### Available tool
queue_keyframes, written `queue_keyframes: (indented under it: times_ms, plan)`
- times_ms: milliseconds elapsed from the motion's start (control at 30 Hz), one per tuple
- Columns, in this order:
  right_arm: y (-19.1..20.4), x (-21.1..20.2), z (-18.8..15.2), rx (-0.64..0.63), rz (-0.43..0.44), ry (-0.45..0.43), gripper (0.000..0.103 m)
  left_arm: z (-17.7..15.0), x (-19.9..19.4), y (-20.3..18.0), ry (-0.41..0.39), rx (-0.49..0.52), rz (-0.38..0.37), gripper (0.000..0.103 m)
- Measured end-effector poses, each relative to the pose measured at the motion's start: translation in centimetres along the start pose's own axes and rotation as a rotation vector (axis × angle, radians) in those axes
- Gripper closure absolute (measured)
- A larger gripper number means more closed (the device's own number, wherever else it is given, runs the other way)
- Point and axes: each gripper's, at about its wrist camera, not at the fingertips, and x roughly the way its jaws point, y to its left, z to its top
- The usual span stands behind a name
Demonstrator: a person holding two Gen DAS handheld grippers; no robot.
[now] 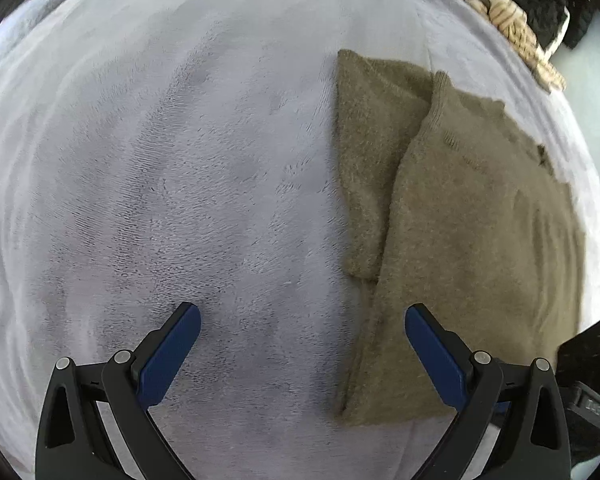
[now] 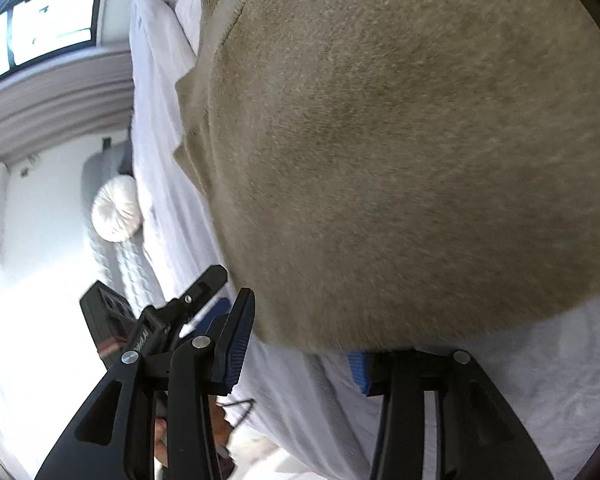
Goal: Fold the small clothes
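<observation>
An olive-brown knit sweater [image 1: 472, 216] lies flat on a pale grey fleece blanket [image 1: 180, 160], one sleeve [image 1: 368, 152] folded along its left side. My left gripper [image 1: 303, 312] hovers open above the blanket; its right finger [image 1: 432, 352] stands over the sweater's near corner and nothing is between the pads. In the right wrist view the sweater [image 2: 400, 140] fills the frame from close up. My right gripper [image 2: 300, 328] is at its near hem with the jaws apart. The cloth hides one fingertip, and I see no pad pressing on it.
A striped knit cloth [image 1: 512, 24] and a black garment [image 1: 548, 4] lie at the blanket's far right edge. Past the bed's side are a window [image 2: 40, 12], a round white cushion [image 2: 116, 208] and a white cable-knit throw [image 2: 132, 268]. A hand [image 2: 164, 444] shows below.
</observation>
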Motion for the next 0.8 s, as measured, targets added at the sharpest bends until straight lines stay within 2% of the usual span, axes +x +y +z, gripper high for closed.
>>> queue_keyframes:
  times_ms: [67,167,200,233,267,400,533,633,800]
  plan:
    - [0.1,0.7,0.3,0.033,0.057,-0.009,0.056,0.1,0.0,0.6,0.003,-0.027,-0.053,0.001]
    - [0.7,1.4,0.7,0.047,0.102,-0.015,0.056,0.3,-0.2,0.8,0.009,-0.047,-0.115,0.001]
    - [0.8,1.3,1.2,0.042,0.103,-0.018,0.059,0.4,-0.3,0.7,0.011,-0.049,-0.125,0.001]
    - [1.0,1.3,1.4,0.034,0.099,-0.023,0.074,0.4,-0.2,0.7,0.013,-0.049,-0.138,0.001]
    - [1.3,1.3,1.7,0.019,0.083,-0.027,0.094,0.4,-0.3,0.4,0.018,-0.046,-0.164,0.001]
    - [3.6,0.5,2.1,-0.063,0.121,-0.042,0.094,1.0,-0.2,-0.1,0.032,-0.051,-0.28,0.001]
    - [5.9,-0.5,2.1,-0.147,0.16,-0.047,0.094,3.0,1.0,-1.4,0.063,-0.071,-0.425,0.001]
    - [6.8,-1.1,2.3,-0.17,0.175,-0.05,0.094,4.4,2.2,-2.9,0.088,-0.076,-0.482,0.001]
    - [7.0,-0.3,2.0,-0.236,0.105,-0.013,0.094,5.9,2.3,-5.7,0.104,-0.023,-0.555,0.001]
